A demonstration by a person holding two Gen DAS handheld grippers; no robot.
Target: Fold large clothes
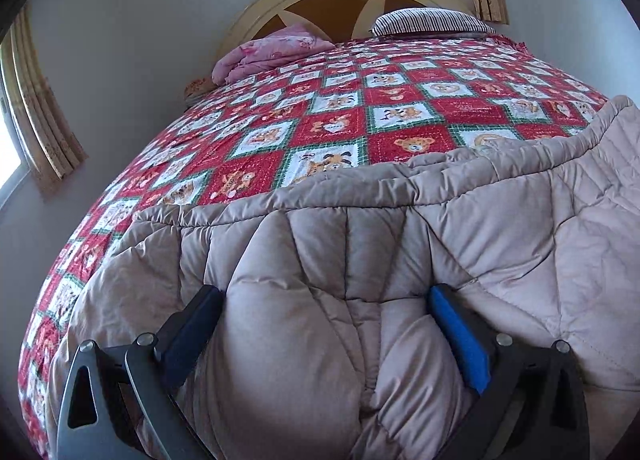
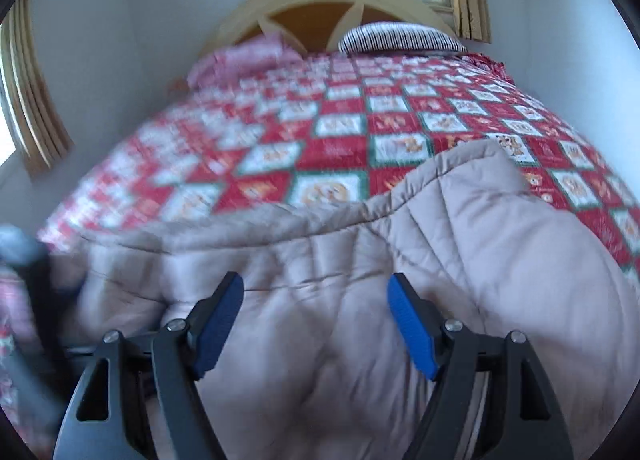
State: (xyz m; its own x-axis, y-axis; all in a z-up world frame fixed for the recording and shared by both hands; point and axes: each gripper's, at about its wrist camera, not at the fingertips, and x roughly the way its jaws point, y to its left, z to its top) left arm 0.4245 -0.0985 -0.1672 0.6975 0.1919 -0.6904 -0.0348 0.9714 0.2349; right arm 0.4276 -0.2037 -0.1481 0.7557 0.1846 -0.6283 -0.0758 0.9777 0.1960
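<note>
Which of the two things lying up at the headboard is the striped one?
The striped pillow, on the right by the window, with dark and white stripes. The other, the pink bundle on the left near the wall, is floral and crumpled, not striped.

The left gripper (image 1: pixel 326 294) showed 2 dark grey, matte linkage arms on each side, every outer arm cut through with a rounded triangular slot. 4 round silver pivot screws caught the light, 2 per side. Its right finger wore a bright blue pad (image 1: pixel 460 340) with a fine ribbed texture; the left pad sat in shadow and read as dark navy. The right gripper (image 2: pixel 316 280) was built the same: dark grey arms, triangular cut-outs, 4 silver screw heads (slightly soft with motion blur) and 2 blue ribbed pads (image 2: pixel 412 330) tapering toward the tips. A blurred grey-and-black shape at the right view's left edge could not be made out.
</note>
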